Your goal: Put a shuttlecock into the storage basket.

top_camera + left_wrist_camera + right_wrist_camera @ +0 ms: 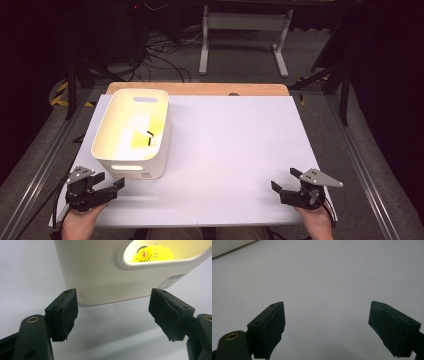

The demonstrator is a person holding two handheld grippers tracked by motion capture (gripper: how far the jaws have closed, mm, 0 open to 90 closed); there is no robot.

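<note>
A cream plastic bin [131, 134] stands on the left half of the white table [235, 145], its far end close to the table's back edge and its near end just ahead of the left gripper [107, 188]. Inside it lies a yellow shuttlecock [141, 136], resting on the bin's floor toward the right wall. In the left gripper view the shuttlecock [153, 254] shows through the bin's handle slot, and the bin's near wall [100, 272] stands just beyond the 2 jaws without touching them.

The left gripper sits near the table's front left corner, jaws spread wide with nothing between them. The right gripper [286, 183] rests near the front right corner, well apart from the bin, its jaws also wide apart and holding nothing; in the right gripper view [327, 315] bare tabletop runs ahead of them.

Between the 2 grippers, and from the bin's right wall across to the table's right edge, the surface lies open.
</note>
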